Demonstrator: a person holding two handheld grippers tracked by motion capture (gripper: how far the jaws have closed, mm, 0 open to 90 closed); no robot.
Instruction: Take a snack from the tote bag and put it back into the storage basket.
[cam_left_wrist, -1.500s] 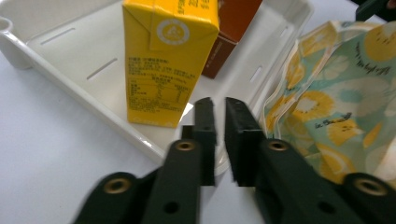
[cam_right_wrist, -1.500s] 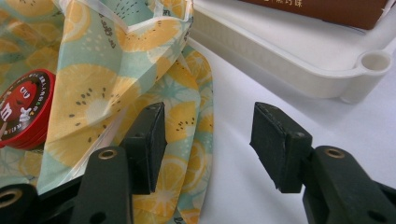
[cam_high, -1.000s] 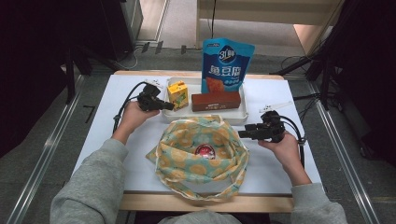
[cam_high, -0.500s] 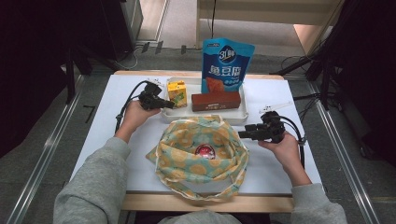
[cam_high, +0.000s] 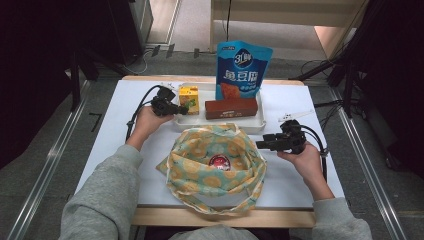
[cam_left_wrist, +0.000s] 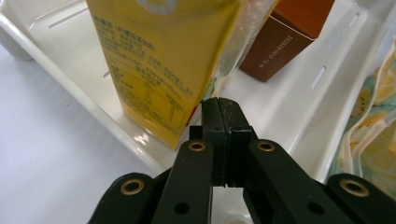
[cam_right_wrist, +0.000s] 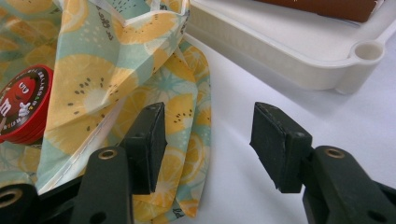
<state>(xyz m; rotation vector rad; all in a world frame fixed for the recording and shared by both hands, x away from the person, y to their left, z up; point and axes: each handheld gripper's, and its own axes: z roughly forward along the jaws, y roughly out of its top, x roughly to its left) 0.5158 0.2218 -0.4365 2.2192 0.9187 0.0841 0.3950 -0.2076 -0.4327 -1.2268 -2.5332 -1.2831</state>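
Note:
My left gripper is shut with nothing between its jaws, its tip right at the foot of the upright yellow carton in the white tray. A brown box lies in the tray beside the carton. My right gripper stands open at the right rim of the lemon-print cloth bag. The bag's edge lies by the left jaw, not pinched. A red round tin sits inside the bag.
A blue snack pouch stands upright at the tray's far edge. The tray's corner lies just beyond my right gripper. The white tabletop extends left of the bag, and its front edge runs under the person's grey sleeves.

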